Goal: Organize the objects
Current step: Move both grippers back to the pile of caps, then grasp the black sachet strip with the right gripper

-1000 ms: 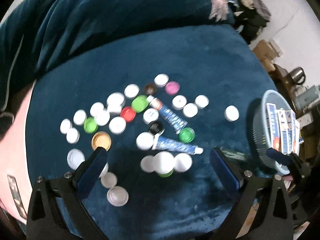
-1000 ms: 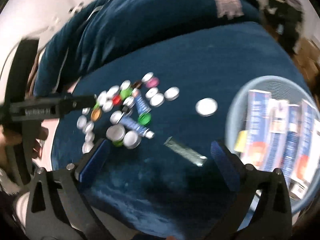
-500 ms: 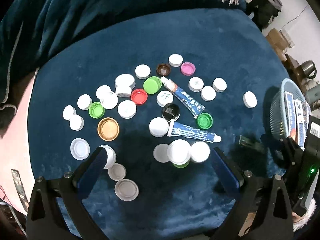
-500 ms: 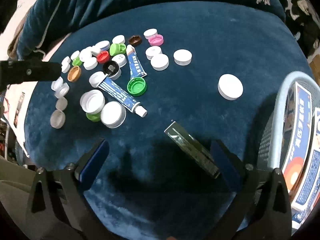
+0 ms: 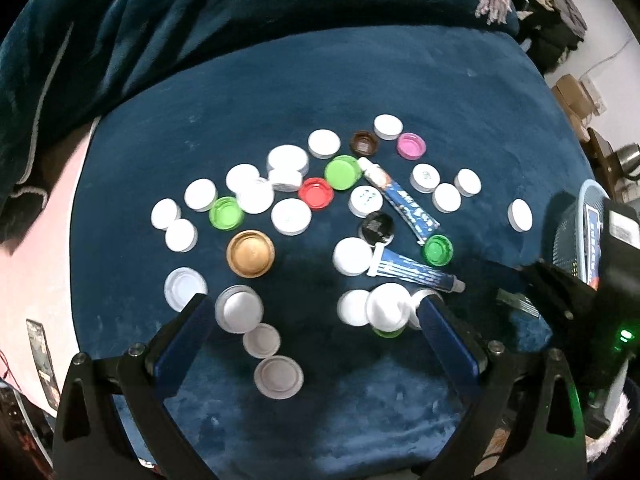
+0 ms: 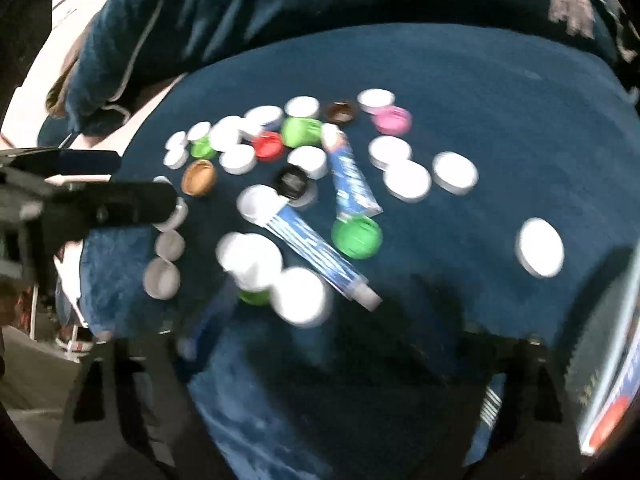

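Print on the blue tubes (image 5: 408,204) and boxes (image 6: 616,392) is too blurred to read.

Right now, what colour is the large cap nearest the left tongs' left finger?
Gold cap, seen best in the left wrist view.

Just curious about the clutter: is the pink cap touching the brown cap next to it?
Apart. In the left wrist view, the pink cap and the brown cap sit side by side with a strip of blue blanket plainly visible between them.
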`<act>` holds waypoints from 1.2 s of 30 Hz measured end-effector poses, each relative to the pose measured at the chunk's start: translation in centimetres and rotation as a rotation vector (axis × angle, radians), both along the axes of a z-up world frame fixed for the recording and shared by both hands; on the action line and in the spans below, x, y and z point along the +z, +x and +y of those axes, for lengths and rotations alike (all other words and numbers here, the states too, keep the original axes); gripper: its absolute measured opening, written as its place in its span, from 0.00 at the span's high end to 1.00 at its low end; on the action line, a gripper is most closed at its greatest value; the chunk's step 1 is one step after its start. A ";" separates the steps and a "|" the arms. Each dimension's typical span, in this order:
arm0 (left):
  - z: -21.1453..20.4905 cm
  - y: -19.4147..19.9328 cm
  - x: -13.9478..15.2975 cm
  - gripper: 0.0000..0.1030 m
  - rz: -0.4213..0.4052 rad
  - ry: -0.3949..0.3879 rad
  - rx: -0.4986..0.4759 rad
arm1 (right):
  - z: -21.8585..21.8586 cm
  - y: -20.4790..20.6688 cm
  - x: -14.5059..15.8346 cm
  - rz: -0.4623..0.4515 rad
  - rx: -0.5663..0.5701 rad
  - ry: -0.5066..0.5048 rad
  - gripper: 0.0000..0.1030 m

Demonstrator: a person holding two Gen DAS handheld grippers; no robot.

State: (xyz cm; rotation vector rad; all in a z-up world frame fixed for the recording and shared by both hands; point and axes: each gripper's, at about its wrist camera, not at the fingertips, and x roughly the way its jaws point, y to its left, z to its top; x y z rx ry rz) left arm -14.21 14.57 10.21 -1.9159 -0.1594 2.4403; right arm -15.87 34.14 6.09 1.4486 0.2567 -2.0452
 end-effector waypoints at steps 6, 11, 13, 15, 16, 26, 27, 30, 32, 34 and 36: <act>-2.1 0.3 -0.2 0.01 -0.012 0.011 0.053 | -3.3 -1.4 -2.0 -0.009 0.094 0.124 0.63; -2.9 0.3 -0.4 0.01 -0.027 0.039 0.081 | -4.8 -2.2 -4.2 -0.044 0.169 0.204 0.64; -3.1 0.4 -0.3 0.01 -0.024 0.044 0.087 | -5.1 -2.5 -4.4 -0.047 0.171 0.198 0.68; -3.2 0.4 -0.4 0.01 -0.024 0.043 0.090 | -4.9 -2.8 -3.8 -0.032 0.150 0.180 0.77; -3.3 0.4 -0.4 0.01 -0.025 0.043 0.091 | -4.6 -2.9 -3.5 -0.037 0.140 0.156 0.78; -2.9 0.3 -0.7 0.01 -0.036 0.049 0.073 | 1.8 -1.8 -0.4 -0.183 -0.115 -0.117 0.79; -2.7 0.2 -0.7 0.01 -0.037 0.046 0.067 | 2.4 -1.5 -0.6 -0.217 -0.144 -0.146 0.79; -1.8 0.1 -0.8 0.01 -0.042 0.048 0.051 | 3.4 -0.6 -1.7 -0.304 -0.182 -0.201 0.76; -1.3 0.1 -0.8 0.01 -0.043 0.054 0.042 | 2.9 -0.3 -2.6 -0.330 -0.182 -0.196 0.74; -0.8 0.2 -0.8 0.01 -0.043 0.051 0.034 | 2.0 -0.4 -3.1 -0.314 -0.183 -0.203 0.73; -0.4 0.2 -0.8 0.01 -0.046 0.047 0.030 | 1.9 -0.1 -2.6 -0.278 -0.197 -0.193 0.73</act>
